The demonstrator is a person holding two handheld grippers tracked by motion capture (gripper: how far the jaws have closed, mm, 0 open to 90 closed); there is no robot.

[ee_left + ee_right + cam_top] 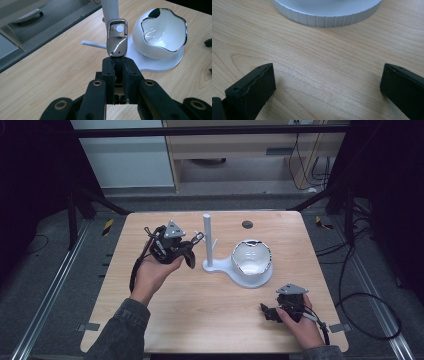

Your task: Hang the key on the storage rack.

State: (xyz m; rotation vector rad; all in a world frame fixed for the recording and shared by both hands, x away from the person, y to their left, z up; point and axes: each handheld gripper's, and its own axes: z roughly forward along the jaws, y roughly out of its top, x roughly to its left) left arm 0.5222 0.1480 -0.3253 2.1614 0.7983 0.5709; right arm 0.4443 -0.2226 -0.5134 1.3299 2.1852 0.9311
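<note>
A: Item, left claw?

B: Clamped tight on a metal keyring clasp, loop end pointing at the white post, level with its side peg and just short of it. Long axis runs straight toward the post.

A: Right claw?

B: Jaws wide apart, holding nothing, resting on the desk, well apart from the post, beyond the white bowl.

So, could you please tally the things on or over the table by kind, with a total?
Grippers: 2, left gripper and right gripper
White stand with post and pegs: 1
White bowl: 1
Metal key-ring clasp: 1
Total: 5
</note>
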